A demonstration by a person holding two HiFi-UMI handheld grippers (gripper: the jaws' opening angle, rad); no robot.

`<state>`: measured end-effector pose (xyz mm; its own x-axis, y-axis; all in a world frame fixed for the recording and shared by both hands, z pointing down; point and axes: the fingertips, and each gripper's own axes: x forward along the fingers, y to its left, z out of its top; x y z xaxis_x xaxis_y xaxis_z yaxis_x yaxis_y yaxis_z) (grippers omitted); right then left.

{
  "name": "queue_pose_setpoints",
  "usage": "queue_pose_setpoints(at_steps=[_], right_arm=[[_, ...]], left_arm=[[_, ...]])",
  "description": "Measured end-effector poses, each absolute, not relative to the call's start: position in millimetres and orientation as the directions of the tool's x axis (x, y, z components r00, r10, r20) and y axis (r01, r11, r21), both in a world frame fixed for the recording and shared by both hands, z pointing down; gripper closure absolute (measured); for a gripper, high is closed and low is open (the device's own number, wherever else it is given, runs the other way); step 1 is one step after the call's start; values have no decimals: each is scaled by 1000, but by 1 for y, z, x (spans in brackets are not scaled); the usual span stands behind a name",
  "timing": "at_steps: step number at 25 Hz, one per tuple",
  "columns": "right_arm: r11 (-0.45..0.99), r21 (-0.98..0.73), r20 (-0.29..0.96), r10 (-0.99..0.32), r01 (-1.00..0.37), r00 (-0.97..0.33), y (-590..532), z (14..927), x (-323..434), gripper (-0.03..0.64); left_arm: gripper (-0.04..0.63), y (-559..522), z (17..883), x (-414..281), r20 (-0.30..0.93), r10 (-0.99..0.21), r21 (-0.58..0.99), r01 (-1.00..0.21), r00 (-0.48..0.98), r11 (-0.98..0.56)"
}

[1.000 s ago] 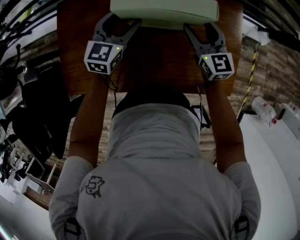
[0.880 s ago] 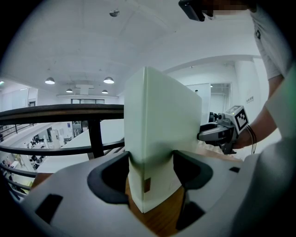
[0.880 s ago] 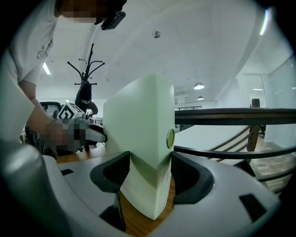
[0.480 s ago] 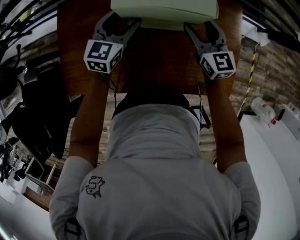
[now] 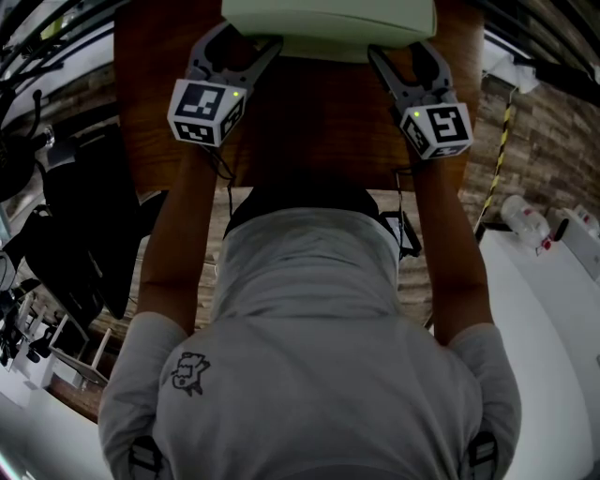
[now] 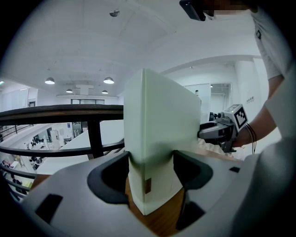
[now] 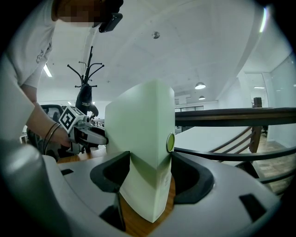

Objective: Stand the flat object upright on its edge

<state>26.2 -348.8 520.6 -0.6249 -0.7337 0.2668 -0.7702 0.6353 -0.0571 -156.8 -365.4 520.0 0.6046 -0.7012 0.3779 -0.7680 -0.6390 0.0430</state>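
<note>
Found at far middle of brown wooden table [image 5: 319, 122]: pale green flat box [image 5: 328, 23], upright on its long edge, bottom edge touching the tabletop. Looks like smooth matte card, thin slab shape with sharp square corners; small brown tab low on the left end, round green sticker on the corner edge of the right end, small printed label below it. Clamped at the left end by left gripper [image 5: 239, 42], fingers closed only to the box's thickness, dark rubbery pads [image 6: 111, 180] pressed on both faces. Clamped the same way at the right end by right gripper [image 5: 405, 52], pads tight on the box. Grey moulded plastic on both gripper bodies, black-and-white marker cube [image 5: 206, 112] on each. Visible wood grain on the tabletop, dark rail [image 6: 60, 113] beyond the far side
</note>
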Motion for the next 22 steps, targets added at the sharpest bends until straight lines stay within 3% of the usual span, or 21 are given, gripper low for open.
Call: queue_pose_setpoints(at_steps=[22], right_arm=[[632,-47,251,-742,-773,-622,-337,517,26,362]], left_arm=[[276,-356,519,-160,375,-702,18,-762,605,-647]])
